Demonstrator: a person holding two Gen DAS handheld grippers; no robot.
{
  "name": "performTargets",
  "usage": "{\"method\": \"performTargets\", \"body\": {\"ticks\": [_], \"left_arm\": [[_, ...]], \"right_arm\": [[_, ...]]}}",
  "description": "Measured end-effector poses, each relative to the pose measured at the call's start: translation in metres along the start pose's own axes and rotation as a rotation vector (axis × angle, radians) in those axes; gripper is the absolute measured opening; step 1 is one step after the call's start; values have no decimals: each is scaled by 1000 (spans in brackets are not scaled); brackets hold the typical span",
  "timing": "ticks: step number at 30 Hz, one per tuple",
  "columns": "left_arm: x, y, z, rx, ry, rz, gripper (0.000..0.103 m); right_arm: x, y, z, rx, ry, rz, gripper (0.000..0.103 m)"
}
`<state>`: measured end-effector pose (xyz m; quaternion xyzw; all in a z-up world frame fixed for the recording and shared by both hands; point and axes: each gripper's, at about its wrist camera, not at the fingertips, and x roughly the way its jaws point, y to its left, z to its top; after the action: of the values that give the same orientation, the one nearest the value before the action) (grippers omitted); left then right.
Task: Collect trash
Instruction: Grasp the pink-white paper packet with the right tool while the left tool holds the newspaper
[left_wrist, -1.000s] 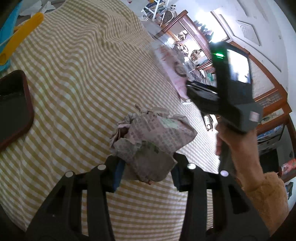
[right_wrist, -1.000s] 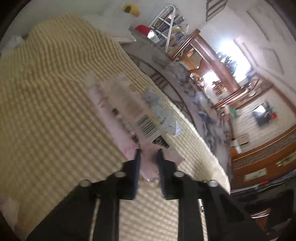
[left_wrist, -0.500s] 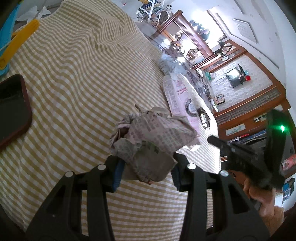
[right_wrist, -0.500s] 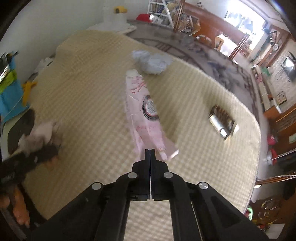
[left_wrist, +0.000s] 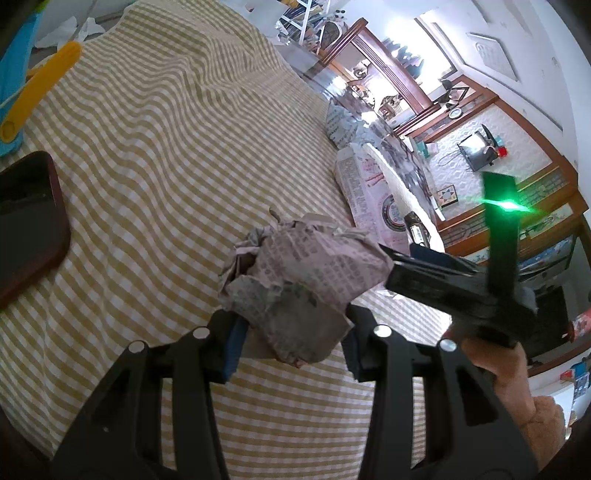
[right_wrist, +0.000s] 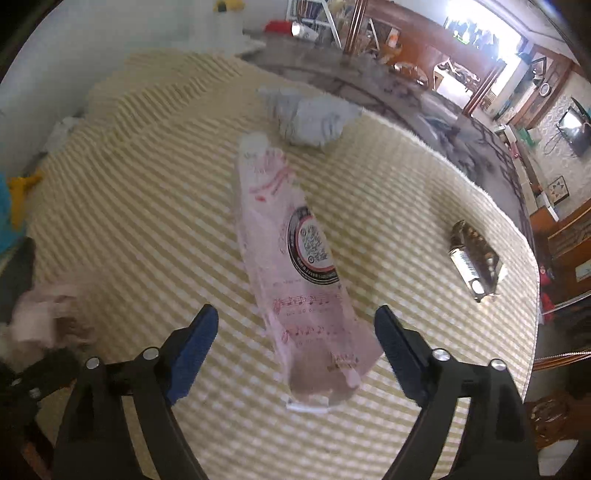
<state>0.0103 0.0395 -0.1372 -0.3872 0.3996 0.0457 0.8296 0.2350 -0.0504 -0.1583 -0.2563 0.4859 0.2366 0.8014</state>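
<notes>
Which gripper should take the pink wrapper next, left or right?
Right. The right gripper sits over the pink wrapper's near end, jaws opening around it, pads apart from it. The left gripper is shut on a crumpled newspaper ball.

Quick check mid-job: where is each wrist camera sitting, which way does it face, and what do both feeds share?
Left wrist: on the left gripper, angled down at the checked tablecloth; it grips a crumpled newspaper ball; the right gripper and a hand show.
Right wrist: on the right gripper, steeply downward; jaws opening astride a pink wrapper.
Shared: wrapper, grey paper wad, tablecloth.
</notes>
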Motion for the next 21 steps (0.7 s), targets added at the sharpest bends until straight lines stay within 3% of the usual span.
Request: {"method": "performTargets", "body": {"ticks": [2, 9, 12, 18, 21], "left_arm": [[1, -1, 1, 3, 1, 3, 41], [4, -4, 2, 21, 2, 8, 41], [5, -5, 3, 33, -1, 14, 41], [-5, -29, 3, 170, -76, 50, 41], [-6, -44, -2, 251, -99, 75, 42]], "right_arm": [[-1, 0, -3, 0, -24, -23, 53], [-29, -17, -29, 76, -52, 134, 51], [-51, -25, -49, 108, -85, 161, 51], [-96, -58, -102, 227, -173, 222, 51], [-116, -73, -126, 277, -230, 206, 51]]}}
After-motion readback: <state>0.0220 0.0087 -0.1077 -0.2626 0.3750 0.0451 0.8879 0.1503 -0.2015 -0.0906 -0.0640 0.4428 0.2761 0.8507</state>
